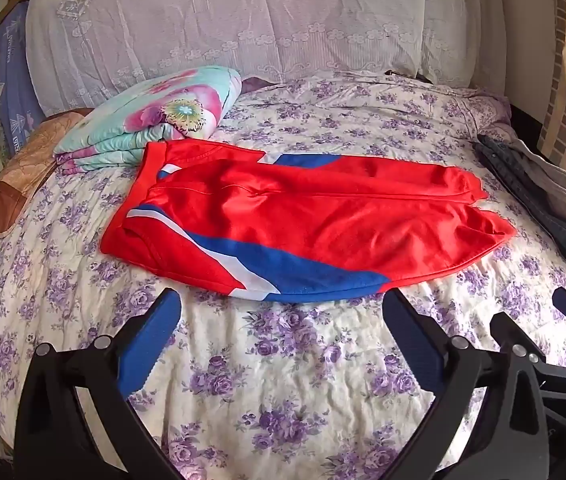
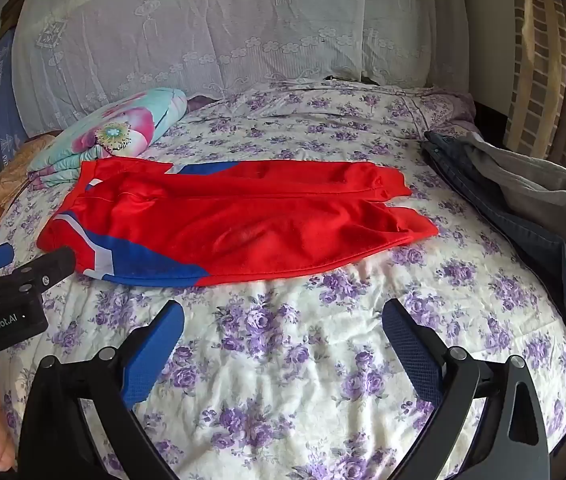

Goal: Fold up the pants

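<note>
Both the left tongs and right tongs hover side by side, jaws spread wide, gripping nothing.

One marking is read with certainty: "GenRobot.AI", printed in white on the black body of the left gripper, seen at the left edge of the right wrist view. Pale lettering is also carried by the blue cloth hanging at the far left beside the lace curtain (only a fragment resembling "VAN" is made out in the left wrist view, the rest being too blurred and curved to be read).
</note>
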Tool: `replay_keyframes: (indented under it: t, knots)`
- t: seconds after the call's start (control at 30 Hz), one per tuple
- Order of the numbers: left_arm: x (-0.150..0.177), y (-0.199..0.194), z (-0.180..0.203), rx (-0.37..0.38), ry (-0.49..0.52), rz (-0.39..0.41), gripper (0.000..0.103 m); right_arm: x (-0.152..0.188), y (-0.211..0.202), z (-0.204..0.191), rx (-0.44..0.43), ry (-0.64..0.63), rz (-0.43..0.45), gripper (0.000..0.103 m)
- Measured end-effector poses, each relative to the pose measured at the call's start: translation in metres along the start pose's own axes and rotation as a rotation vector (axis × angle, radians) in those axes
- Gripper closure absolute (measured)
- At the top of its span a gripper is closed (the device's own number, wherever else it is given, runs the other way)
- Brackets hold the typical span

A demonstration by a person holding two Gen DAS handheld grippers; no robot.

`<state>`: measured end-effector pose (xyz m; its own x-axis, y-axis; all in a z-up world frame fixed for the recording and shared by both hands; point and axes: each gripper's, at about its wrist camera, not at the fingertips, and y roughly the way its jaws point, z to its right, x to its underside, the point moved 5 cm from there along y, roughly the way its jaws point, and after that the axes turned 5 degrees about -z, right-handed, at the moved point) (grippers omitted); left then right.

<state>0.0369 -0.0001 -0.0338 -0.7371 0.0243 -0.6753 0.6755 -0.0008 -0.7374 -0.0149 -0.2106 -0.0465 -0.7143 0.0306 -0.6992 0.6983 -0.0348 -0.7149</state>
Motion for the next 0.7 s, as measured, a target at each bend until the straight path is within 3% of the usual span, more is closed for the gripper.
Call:
replay_keyframes:
  t: [0.7]
  knots:
    - [0.0002,0.0049,0.0016,0.001,-0.011,-0.010,0.005,0.0004,-0.0037,0.0053,0.002,-0.007,0.008,0.003]
